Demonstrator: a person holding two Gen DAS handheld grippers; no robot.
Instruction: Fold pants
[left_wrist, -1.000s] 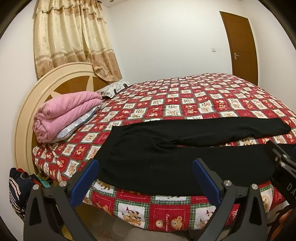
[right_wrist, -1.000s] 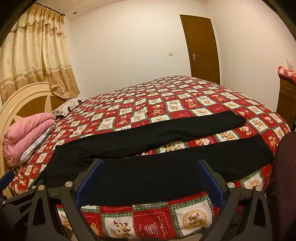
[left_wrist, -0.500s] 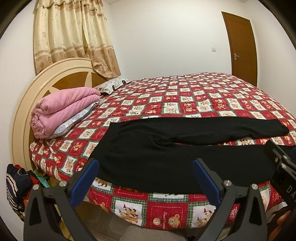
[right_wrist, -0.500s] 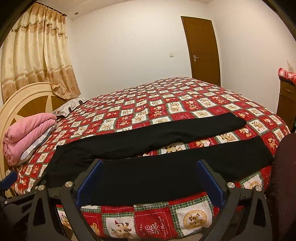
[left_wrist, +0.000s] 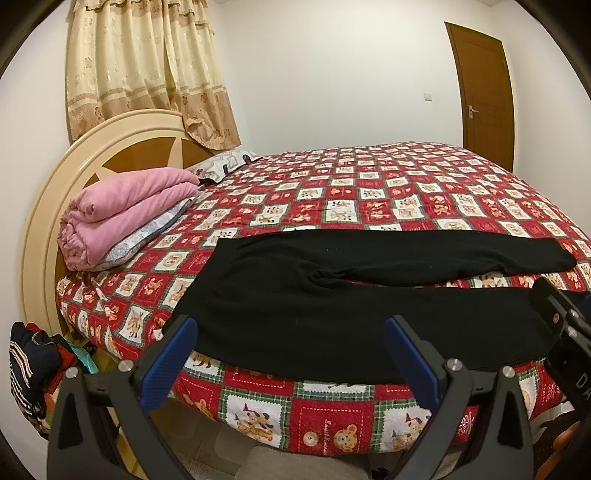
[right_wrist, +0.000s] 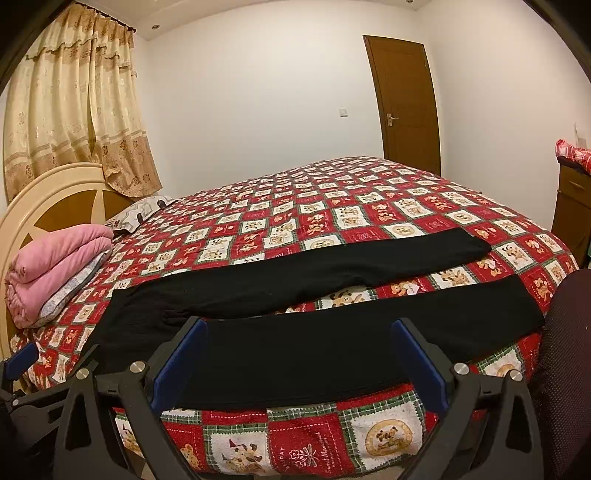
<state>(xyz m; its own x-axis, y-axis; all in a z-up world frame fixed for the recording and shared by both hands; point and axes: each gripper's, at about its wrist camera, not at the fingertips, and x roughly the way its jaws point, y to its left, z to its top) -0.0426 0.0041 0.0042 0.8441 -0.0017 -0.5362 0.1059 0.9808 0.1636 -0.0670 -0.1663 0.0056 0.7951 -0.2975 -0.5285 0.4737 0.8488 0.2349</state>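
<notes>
Black pants (left_wrist: 295, 295) (right_wrist: 295, 332) lie spread flat near the front edge of a bed with a red patchwork cover (left_wrist: 369, 195) (right_wrist: 369, 214). The waist is at the left, and the two legs run to the right with a gap between them. My left gripper (left_wrist: 291, 350) is open, held off the bed's front edge before the waist part, holding nothing. My right gripper (right_wrist: 295, 354) is open too, in front of the near leg, off the cloth. The right gripper's body shows at the right edge of the left wrist view.
A folded pink blanket (left_wrist: 122, 214) (right_wrist: 51, 269) lies by the round headboard (left_wrist: 44, 206), with a pillow (left_wrist: 225, 162) behind it. A pile of clothes (left_wrist: 29, 373) sits on the floor at the left. A brown door (right_wrist: 406, 103) and a cabinet (right_wrist: 572, 206) stand at the right.
Both grippers have drawn back and sunk slightly, so more of the bed's front side shows. The pants have not moved, and both grippers stay open.
</notes>
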